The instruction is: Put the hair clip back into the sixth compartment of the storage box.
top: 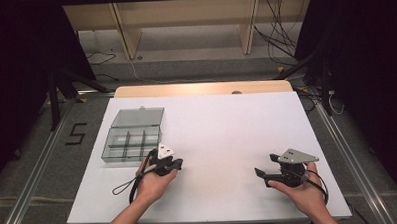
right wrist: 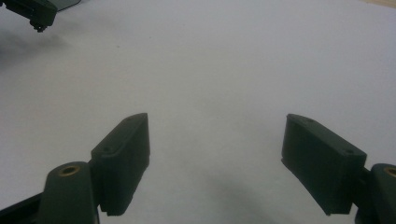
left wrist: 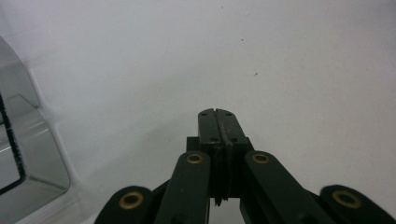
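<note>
A clear plastic compartment box (top: 130,143) with its lid (top: 138,117) open behind it lies at the table's left; its corner (left wrist: 32,158) shows at the left edge of the left gripper view. My left gripper (top: 178,165) rests just right of the box's near corner, jaws pressed together with nothing between them (left wrist: 217,114). My right gripper (top: 266,165) sits low over the near right of the table, jaws wide apart and empty (right wrist: 217,140). The left gripper's tip (right wrist: 35,16) shows at the top left of the right gripper view.
The white table top (top: 222,136) has a wooden strip (top: 203,89) along its far edge. Beyond it stand a wooden shelf frame (top: 183,22) and loose cables (top: 279,39) on the floor. A "5" mark (top: 76,134) is on the floor at left.
</note>
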Tool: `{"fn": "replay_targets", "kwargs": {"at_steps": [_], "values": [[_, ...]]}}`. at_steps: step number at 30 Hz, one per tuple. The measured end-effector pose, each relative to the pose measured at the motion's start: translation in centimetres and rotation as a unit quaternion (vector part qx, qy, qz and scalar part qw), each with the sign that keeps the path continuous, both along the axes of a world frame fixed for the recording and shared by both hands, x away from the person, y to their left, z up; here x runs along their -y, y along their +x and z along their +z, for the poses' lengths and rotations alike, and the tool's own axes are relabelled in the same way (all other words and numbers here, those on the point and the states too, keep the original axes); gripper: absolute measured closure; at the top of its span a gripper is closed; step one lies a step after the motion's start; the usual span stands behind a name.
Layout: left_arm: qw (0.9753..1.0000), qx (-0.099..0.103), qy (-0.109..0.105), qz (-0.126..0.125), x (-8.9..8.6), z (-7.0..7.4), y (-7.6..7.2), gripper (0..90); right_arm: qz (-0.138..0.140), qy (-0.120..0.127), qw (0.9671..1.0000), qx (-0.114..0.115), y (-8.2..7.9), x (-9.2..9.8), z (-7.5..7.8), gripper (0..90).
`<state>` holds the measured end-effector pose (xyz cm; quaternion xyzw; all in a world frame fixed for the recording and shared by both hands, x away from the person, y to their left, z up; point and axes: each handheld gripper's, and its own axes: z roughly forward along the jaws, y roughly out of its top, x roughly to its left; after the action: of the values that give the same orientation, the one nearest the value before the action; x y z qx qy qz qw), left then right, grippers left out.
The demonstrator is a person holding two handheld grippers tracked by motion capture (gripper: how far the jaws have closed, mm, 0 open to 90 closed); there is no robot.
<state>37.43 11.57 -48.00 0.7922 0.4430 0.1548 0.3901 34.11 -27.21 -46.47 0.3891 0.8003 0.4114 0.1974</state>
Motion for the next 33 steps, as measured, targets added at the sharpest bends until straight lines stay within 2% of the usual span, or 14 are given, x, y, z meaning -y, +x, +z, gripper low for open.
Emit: {"fn": "replay_targets", "kwargs": {"at_steps": [14,33], "values": [[0.9998,0.011,-0.011,0.009,-0.6,0.8,0.2,89.5,0.0,0.0,1.0,0.0,0.0,0.0,0.0,24.4],[0.9995,0.022,-0.01,0.018,-1.7,1.5,0.6,89.5,-0.002,-0.001,1.0,-0.001,0.0,0.0,-0.1,24.4]]}}
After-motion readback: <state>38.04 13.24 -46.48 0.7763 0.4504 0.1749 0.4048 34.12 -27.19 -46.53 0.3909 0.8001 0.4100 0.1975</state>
